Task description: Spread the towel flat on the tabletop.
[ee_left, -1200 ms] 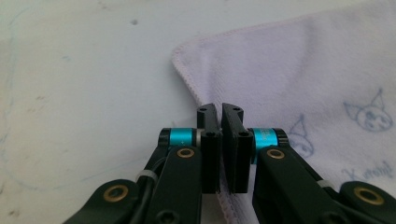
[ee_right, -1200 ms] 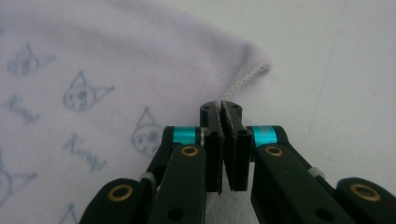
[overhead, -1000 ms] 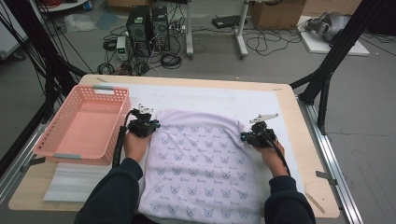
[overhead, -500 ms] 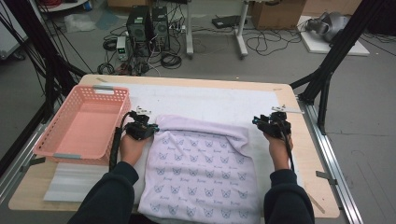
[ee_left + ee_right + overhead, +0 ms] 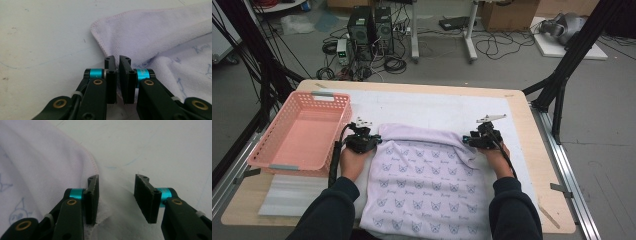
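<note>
Towel [image 5: 427,182] lies flat in the middle of the table [image 5: 522,107], on the white mat [image 5: 432,107], and its near end hangs over the edge by me. It is pale purple with small blue drawings. Its far edge is folded over into a thick band.

My left gripper [image 5: 362,141] sits at the far left corner of the towel, just beside the pink basket [image 5: 302,132]. In the left gripper view its jaws are squeezed almost together, and I can see the towel corner [image 5: 150,37] right past them. A thin bit of cloth seems to be pinched there, but I cannot tell for sure. It has stayed in the same spot as a second ago.

My right gripper [image 5: 484,139] is at the far right corner. A second ago it was clamped on that corner. Half a second ago I had it out past the towel, nearer the right side of the table. Now it is back against the cloth. Its jaws have just been opening, and in the right gripper view they stand apart with a clear gap. The towel edge [image 5: 75,157] lies by the left jaw and a bit of cloth lies under the gap, but the pads do not press on it. So the right corner is let go.

The right corner looks a bit bunched now.
</note>
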